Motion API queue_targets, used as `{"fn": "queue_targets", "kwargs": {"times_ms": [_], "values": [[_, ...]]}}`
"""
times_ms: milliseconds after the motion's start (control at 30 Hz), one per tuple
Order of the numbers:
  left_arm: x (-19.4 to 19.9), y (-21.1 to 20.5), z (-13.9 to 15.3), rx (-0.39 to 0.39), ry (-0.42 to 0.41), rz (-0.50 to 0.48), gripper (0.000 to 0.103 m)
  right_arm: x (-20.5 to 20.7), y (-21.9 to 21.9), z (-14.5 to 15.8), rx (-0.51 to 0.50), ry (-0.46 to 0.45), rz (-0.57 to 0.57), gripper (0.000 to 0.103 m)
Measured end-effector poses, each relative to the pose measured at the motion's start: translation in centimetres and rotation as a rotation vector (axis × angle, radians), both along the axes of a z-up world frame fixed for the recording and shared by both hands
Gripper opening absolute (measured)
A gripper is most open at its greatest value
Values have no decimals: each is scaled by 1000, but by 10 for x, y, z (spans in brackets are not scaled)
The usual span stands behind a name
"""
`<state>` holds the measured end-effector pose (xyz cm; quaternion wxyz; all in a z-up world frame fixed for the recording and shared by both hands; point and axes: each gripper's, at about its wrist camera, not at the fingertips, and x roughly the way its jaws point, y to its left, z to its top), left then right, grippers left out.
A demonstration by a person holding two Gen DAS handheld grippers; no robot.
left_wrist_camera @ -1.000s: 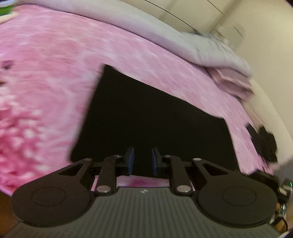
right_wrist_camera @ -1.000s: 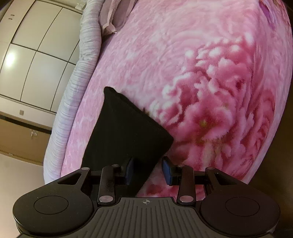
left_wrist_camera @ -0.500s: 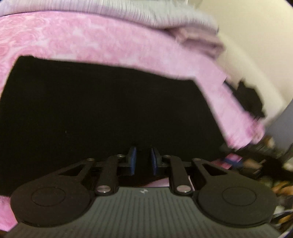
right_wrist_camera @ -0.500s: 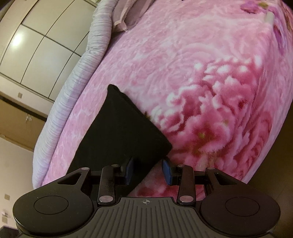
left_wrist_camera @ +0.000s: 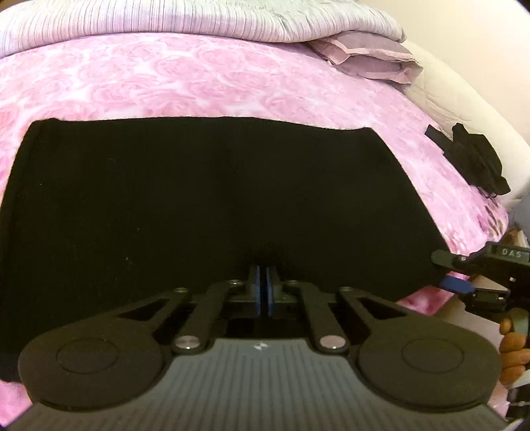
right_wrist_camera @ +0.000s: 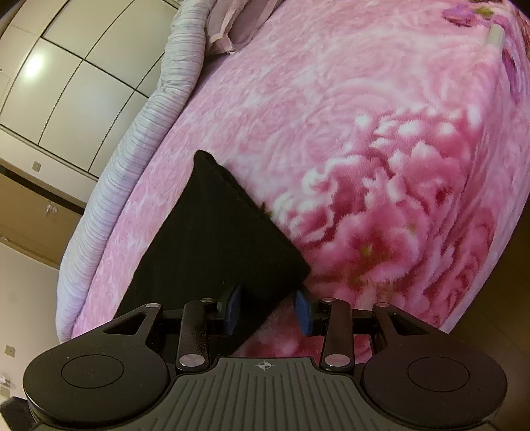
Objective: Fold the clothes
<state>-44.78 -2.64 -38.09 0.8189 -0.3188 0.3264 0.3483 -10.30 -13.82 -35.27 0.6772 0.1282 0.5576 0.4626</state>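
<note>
Flat black knit garment (left_wrist_camera: 212,199) lay spread on the bed's fuzzy pink rose-print blanket (left_wrist_camera: 165,76), near its front edge. Left gripper (left_wrist_camera: 264,291) had just been closing — jaws pinched on the garment's near hem, midway along. Right gripper (right_wrist_camera: 269,306) straddled the garment's near corner (right_wrist_camera: 291,265), jaws apart, pads not pressing. Fabric looked soft, light and limp, likely to drag on the plush pile — best held at hem and corners. Beyond the garment: ribbed grey quilt (left_wrist_camera: 165,23), mauve pillow (left_wrist_camera: 374,56); pale panelled wardrobe (right_wrist_camera: 49,83) behind.
</note>
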Motion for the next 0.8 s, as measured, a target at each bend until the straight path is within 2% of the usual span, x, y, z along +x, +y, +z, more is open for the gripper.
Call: {"fn": "queue_targets", "kwargs": {"times_ms": [100,233,300,333,367,400,433,533,600,633,700,800], "values": [[-11,4,9,-55,-51,40,5,1,2,-3,11,23,-20,43],[-47,6,25,-38,-107,138,6,3,1,-7,40,59,-45,43],[-71,7,29,-29,-104,204,5,8,-1,-13,56,124,-79,35],[-84,8,28,-41,-111,233,5,10,-1,-14,58,141,-83,26],[-96,9,27,-55,-120,261,5,12,1,-14,57,150,-81,17],[-109,10,26,-69,-129,289,5,10,4,-9,45,114,-63,13],[-120,10,24,-81,-135,314,5,-1,12,3,11,-1,-15,11],[-149,8,23,-101,-163,374,5,-45,40,45,-113,-428,159,8],[-160,5,23,-118,-207,396,5,-98,53,71,-102,-778,292,8],[-165,4,23,-128,-230,404,5,-124,56,81,-68,-905,358,8],[-176,3,22,-148,-275,420,5,-167,60,90,-2,-1056,494,8],[-183,5,20,-162,-297,443,5,-229,63,89,85,-1215,705,8]]}}
